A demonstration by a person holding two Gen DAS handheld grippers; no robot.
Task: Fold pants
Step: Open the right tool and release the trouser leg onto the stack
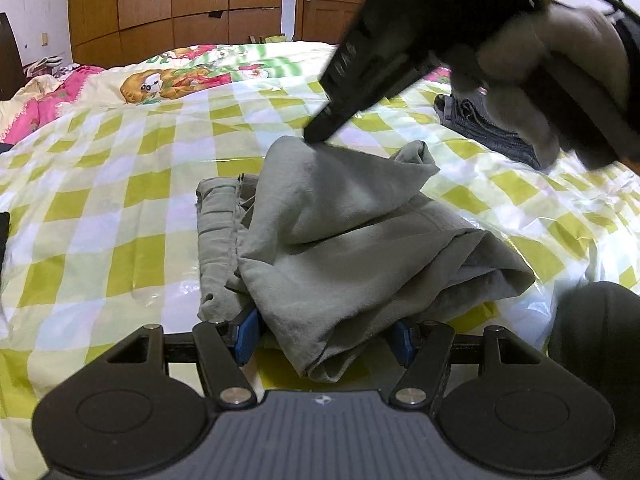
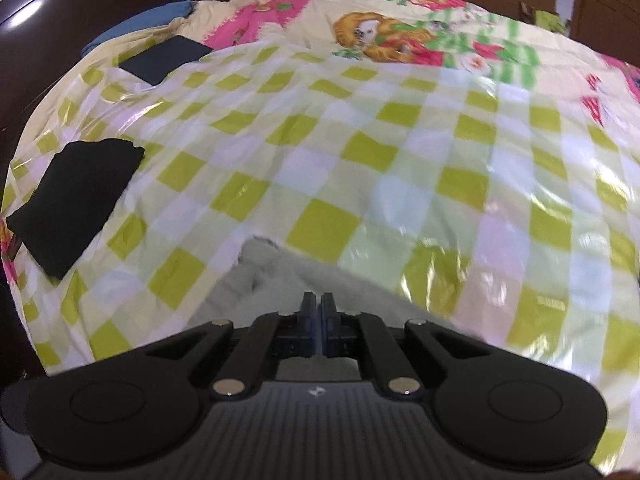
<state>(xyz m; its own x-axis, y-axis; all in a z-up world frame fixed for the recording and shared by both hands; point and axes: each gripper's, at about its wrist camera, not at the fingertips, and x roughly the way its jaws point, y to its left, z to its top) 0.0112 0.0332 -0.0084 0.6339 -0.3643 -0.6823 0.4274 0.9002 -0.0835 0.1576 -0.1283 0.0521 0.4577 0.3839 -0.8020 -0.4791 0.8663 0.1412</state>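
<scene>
We spread our left fingers (image 1: 324,338) wide around the grey pants (image 1: 340,240) bunched on the bed (image 1: 120,200); our right fingers (image 2: 318,312) pinch the far corner, lifted.

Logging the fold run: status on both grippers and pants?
Left gripper open around grey fabric pants. Right gripper shut on the top corner. Dark jeans clear.
</scene>
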